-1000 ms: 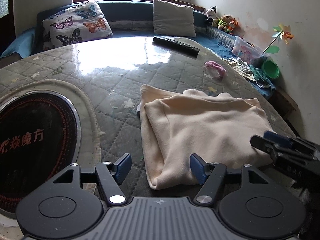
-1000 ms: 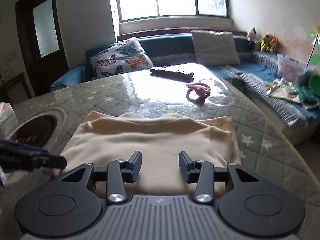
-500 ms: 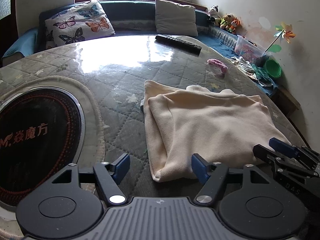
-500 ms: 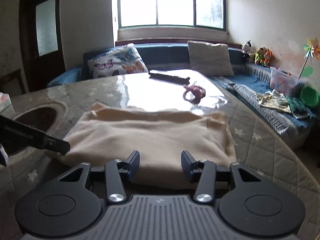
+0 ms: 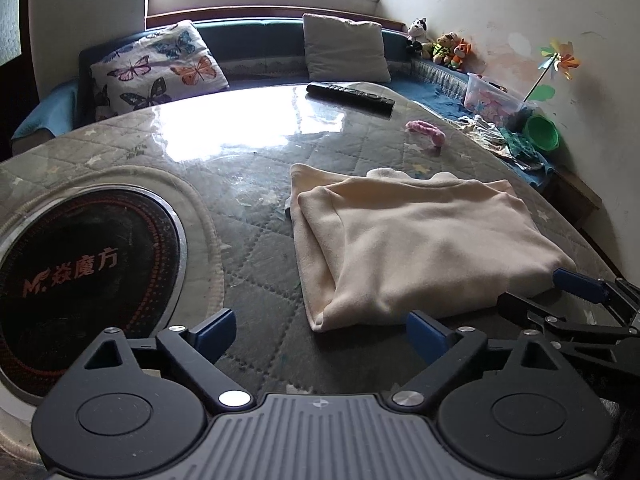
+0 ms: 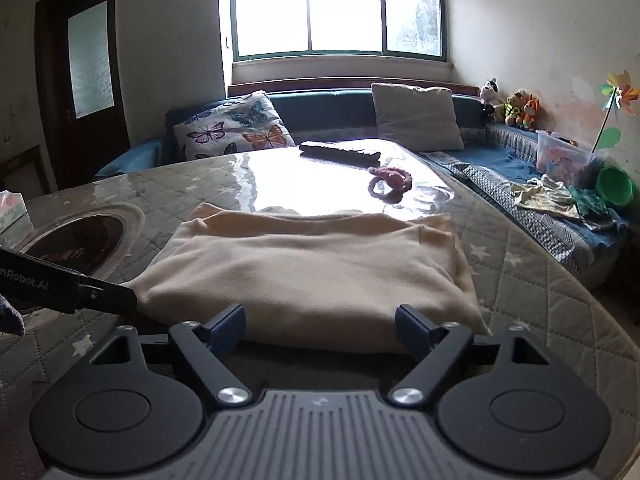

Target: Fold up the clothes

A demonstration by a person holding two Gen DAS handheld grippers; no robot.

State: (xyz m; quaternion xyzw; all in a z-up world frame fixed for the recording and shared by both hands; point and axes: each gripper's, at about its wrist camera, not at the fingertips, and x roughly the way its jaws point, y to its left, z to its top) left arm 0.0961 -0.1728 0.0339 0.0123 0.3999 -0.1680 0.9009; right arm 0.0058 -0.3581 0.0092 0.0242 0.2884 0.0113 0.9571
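A cream garment (image 5: 408,240) lies folded into a thick rectangle on the quilted table (image 5: 248,216). My left gripper (image 5: 320,330) hovers just short of the garment's near left corner, its jaws opening wide with nothing between them. In the right wrist view the same folded garment (image 6: 312,264) fills the middle. My right gripper (image 6: 320,324) sits at its near edge, jaws opening, the fabric just beyond the fingertips and not pinched. The right gripper's fingers (image 5: 576,280) show at the right of the left wrist view, and the left gripper's finger (image 6: 100,294) at the left of the right wrist view.
A round black cooktop (image 5: 76,280) is set into the table at the left. A remote control (image 5: 352,94) and a pink hair tie (image 5: 426,130) lie at the far side. Behind are a bench with cushions (image 5: 160,68), toys, and a tissue pack (image 6: 12,212).
Both grippers' jaws have spread wider. Both have drawn back toward the near table edge, so the folded garment now lies farther from the fingertips.
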